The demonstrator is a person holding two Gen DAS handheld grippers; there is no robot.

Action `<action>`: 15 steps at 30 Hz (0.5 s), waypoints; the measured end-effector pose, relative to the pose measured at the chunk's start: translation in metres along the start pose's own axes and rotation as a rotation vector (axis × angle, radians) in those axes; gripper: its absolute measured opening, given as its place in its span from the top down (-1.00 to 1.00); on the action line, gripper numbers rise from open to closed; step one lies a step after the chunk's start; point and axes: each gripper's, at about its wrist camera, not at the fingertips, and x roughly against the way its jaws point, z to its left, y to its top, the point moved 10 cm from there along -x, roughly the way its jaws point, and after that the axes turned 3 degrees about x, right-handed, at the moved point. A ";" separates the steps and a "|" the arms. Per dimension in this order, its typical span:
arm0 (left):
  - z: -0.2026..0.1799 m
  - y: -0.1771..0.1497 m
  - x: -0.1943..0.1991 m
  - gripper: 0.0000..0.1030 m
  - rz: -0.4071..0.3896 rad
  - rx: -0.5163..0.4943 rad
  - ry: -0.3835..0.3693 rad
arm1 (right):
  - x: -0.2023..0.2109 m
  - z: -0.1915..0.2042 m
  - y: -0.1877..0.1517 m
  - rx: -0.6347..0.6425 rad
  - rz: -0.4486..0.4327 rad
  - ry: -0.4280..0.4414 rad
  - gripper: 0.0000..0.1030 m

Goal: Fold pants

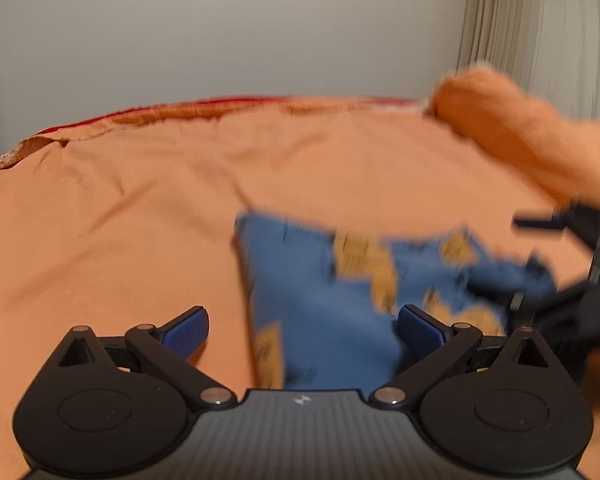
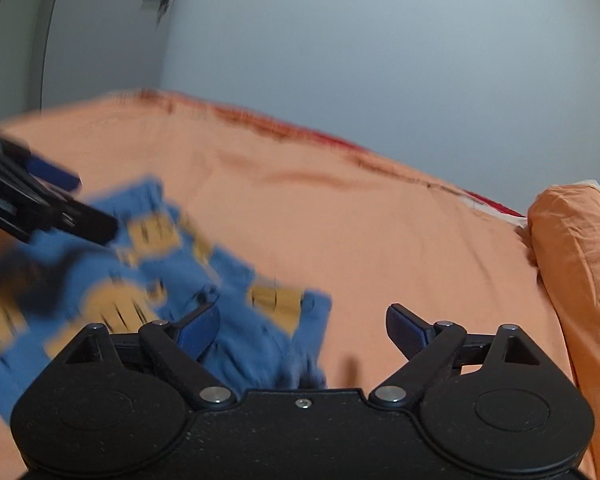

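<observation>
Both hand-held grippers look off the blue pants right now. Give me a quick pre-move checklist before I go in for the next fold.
1. Left hand-held gripper open, nothing clamped: ok.
2. Right hand-held gripper open, pads clear of cloth: ok.
3. Blue patterned pants lying on the orange bedsheet: ok.
4. Pants flat and square: not ok; the near part looks bunched in the right wrist view.
5. Fold edge or waistband located: cannot tell; both views are blurred.
6. Orange pillow clear of the pants: ok.
</observation>
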 end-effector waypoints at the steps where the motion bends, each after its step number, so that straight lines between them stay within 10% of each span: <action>1: 0.003 -0.009 0.002 -0.99 -0.013 0.001 0.001 | 0.003 -0.003 -0.001 -0.012 -0.014 0.010 -0.75; 15: 0.008 -0.046 0.046 -0.99 0.034 0.123 0.010 | 0.052 0.008 -0.022 -0.196 0.004 0.080 -0.89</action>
